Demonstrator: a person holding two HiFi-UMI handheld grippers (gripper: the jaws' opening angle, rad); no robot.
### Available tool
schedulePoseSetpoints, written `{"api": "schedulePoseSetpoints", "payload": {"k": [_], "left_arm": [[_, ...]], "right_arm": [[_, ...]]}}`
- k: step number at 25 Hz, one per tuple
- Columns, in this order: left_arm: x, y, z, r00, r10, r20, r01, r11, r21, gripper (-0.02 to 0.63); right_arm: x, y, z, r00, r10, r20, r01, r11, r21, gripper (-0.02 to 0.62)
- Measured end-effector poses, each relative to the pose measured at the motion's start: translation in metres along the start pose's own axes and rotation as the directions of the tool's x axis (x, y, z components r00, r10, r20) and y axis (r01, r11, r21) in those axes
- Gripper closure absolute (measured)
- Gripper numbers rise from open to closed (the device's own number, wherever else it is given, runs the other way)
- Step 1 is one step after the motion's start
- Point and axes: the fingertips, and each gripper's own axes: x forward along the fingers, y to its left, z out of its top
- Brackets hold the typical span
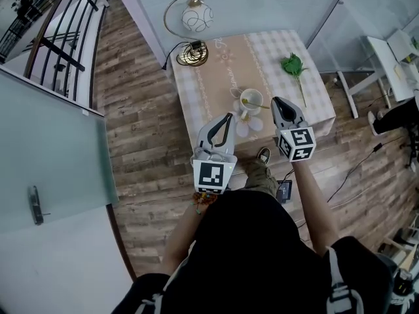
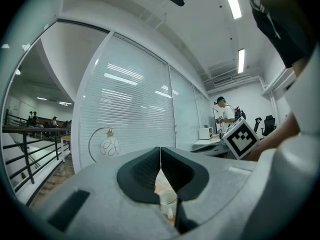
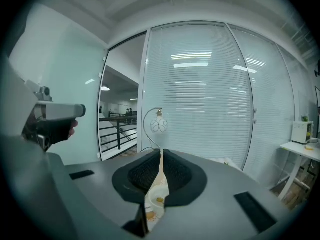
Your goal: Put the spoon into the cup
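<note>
Head view shows the cup [image 1: 251, 100] on the desk [image 1: 216, 77] with the spoon [image 1: 260, 104] in it, its handle leaning over the rim toward the right claw [image 1: 275, 100]. The left claw [image 1: 229, 115] hangs just beside the cup. Both claws are clenched, grasping nothing.

White globe lamp with looping metal arm [image 1: 196, 18] standing on checked-cloth square table [image 1: 315, 87], far-left corner; green leafy sprig [image 1: 294, 65] lying near right edge.
</note>
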Motion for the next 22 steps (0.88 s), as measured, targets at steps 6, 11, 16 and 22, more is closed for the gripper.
{"api": "schedulePoseSetpoints", "payload": {"k": [6,11,16,22], "left_arm": [[0.004,0.0,0.011,1.0,-0.003,0.026,0.003,1.0,0.012,0.588],[0.006,-0.001,0.023,0.999,-0.005,0.049,0.003,0.999,0.04,0.588],[0.008,0.003,0.037,0.997,0.005,0.073,-0.009,0.999,0.052,0.588],[0.01,0.005,0.057,0.993,0.016,0.115,-0.021,0.999,0.045,0.588]], "right_arm": [[-0.013,0.003,0.045,0.996,-0.002,0.094,0.003,1.0,-0.015,0.586],[-0.028,0.003,0.086,0.983,-0.011,0.183,0.018,0.999,-0.037,0.585],[-0.04,0.004,0.117,0.967,-0.014,0.253,0.028,0.998,-0.052,0.584],[-0.059,0.011,0.158,0.935,0.004,0.354,-0.024,0.998,0.051,0.584]]}}
